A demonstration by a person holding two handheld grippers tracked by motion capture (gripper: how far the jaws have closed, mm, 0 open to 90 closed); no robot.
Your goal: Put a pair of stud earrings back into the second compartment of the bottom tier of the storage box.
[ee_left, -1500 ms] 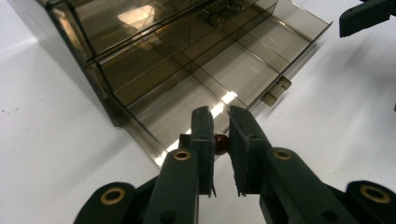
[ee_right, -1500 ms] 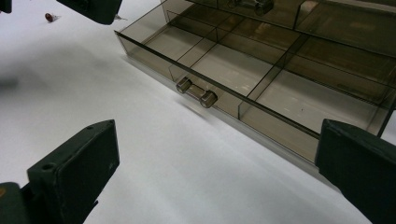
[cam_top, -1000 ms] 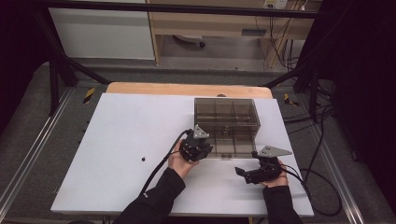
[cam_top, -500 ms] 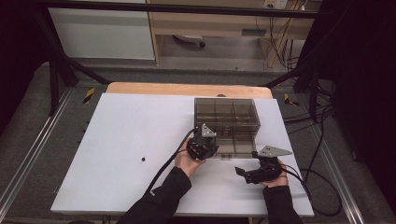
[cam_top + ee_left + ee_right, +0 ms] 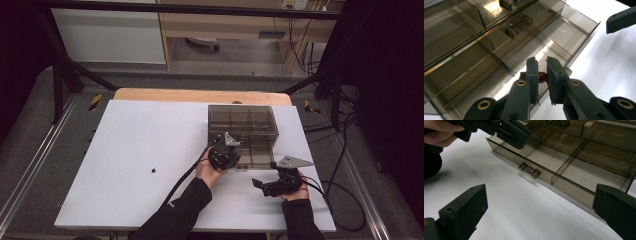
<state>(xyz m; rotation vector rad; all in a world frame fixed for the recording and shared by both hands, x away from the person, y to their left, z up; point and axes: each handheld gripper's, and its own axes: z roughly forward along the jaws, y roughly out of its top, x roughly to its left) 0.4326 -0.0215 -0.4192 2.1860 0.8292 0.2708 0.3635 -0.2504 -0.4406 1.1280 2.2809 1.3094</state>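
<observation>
Left gripper view puts our left gripper (image 5: 542, 75) first, its jaws drawn nearly together and pinching a small dark red bead (image 5: 542, 76), which hangs over the pulled-out drawer (image 5: 564, 35) of the smoky plastic organiser box (image 5: 243, 122), just inside the drawer's front wall. From the high view, our right gripper (image 5: 263, 186) rests on the white table (image 5: 125, 150) nearer us, jaws wide apart and holding nothing. We judge the drop turns on one relation: the bead sits directly above a drawer compartment, so release goes straight down.
</observation>
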